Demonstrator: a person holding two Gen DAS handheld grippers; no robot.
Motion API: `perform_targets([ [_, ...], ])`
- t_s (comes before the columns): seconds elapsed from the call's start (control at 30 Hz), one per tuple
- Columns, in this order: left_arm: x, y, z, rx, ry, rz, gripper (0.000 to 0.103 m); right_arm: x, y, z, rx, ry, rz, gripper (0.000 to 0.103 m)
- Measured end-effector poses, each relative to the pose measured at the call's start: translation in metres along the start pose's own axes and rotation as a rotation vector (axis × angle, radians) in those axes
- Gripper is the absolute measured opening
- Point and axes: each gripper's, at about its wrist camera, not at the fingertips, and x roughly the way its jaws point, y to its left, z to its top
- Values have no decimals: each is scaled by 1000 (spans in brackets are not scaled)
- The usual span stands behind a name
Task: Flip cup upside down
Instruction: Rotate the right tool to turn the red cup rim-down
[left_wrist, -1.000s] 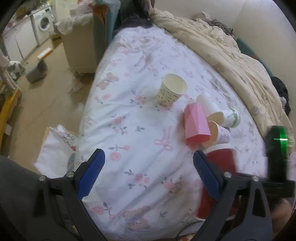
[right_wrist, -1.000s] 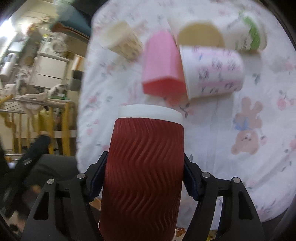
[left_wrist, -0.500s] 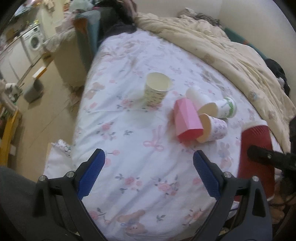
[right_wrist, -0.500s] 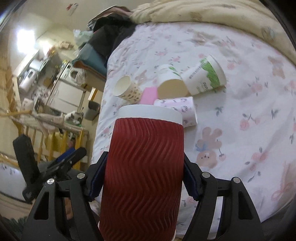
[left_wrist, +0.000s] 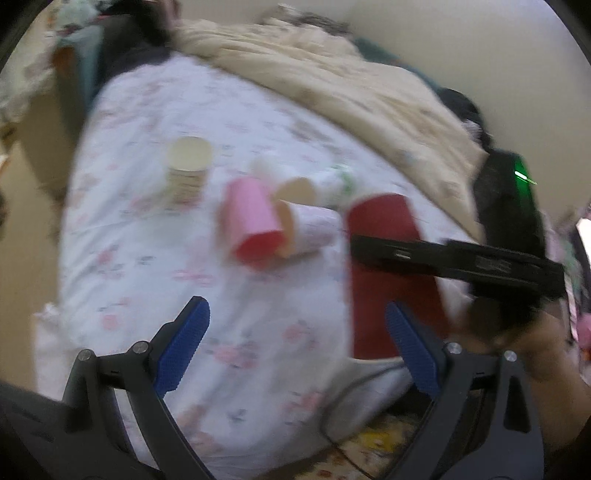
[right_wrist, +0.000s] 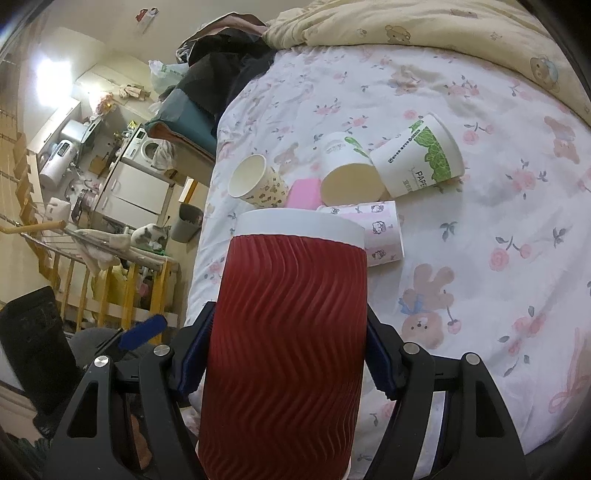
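Note:
My right gripper (right_wrist: 284, 354) is shut on a red ribbed paper cup (right_wrist: 288, 332) with a white rim band, held above the near edge of the bed. The same cup (left_wrist: 388, 273) shows in the blurred left wrist view, with the right gripper's black body across it. My left gripper (left_wrist: 295, 332) is open and empty above the floral sheet (left_wrist: 147, 240), its blue pads (left_wrist: 183, 343) wide apart.
On the sheet (right_wrist: 498, 206) a patterned cup (right_wrist: 255, 184) stands open end up. A pink cup (right_wrist: 303, 192), a Hello Kitty cup (right_wrist: 373, 232), a cream cup (right_wrist: 347, 173) and a green-print cup (right_wrist: 421, 158) lie on their sides. A beige quilt (right_wrist: 424, 26) lies behind.
The right gripper has turned the red cup and carried it left, closer to the lying cups. The left gripper has swung, and its view is now blurred.

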Motion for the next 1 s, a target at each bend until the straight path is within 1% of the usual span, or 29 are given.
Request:
perform_targets([
  [0.03, 1, -5, -1, 14, 11, -27, 95, 0, 0, 0, -2, 1, -1, 74],
  [0.1, 5, -13, -3, 44, 28, -33, 95, 0, 1, -1, -8, -1, 0, 74],
  [0.2, 11, -17, -5, 64, 54, 0, 95, -1, 3, -2, -20, -2, -2, 74],
  [0.3, 18, -10, -7, 43, 80, 51, 95, -3, 5, -3, -28, -2, 20, 73],
  [0.37, 23, -3, -7, 16, 105, 56, 95, -3, 9, -5, -49, -1, 19, 73],
  [0.53, 18, 1, -8, 15, 88, 78, 95, -6, 14, -5, -78, -21, -21, 73],
  [0.63, 11, 10, -7, 17, 69, 139, 95, -10, 15, -2, -103, -36, -76, 73],
  [0.73, 0, 34, -7, -44, 37, 258, 95, -4, 26, 2, -187, -23, -151, 73],
  [0.83, -7, 57, -8, -125, 31, 303, 95, 16, 39, 4, -267, -1, -213, 73],
  [0.9, -10, 68, -9, -158, 28, 340, 95, 33, 48, 3, -325, 4, -251, 73],
  [1.0, -17, 84, -11, -217, 21, 351, 95, 59, 60, 2, -419, -2, -321, 73],
])
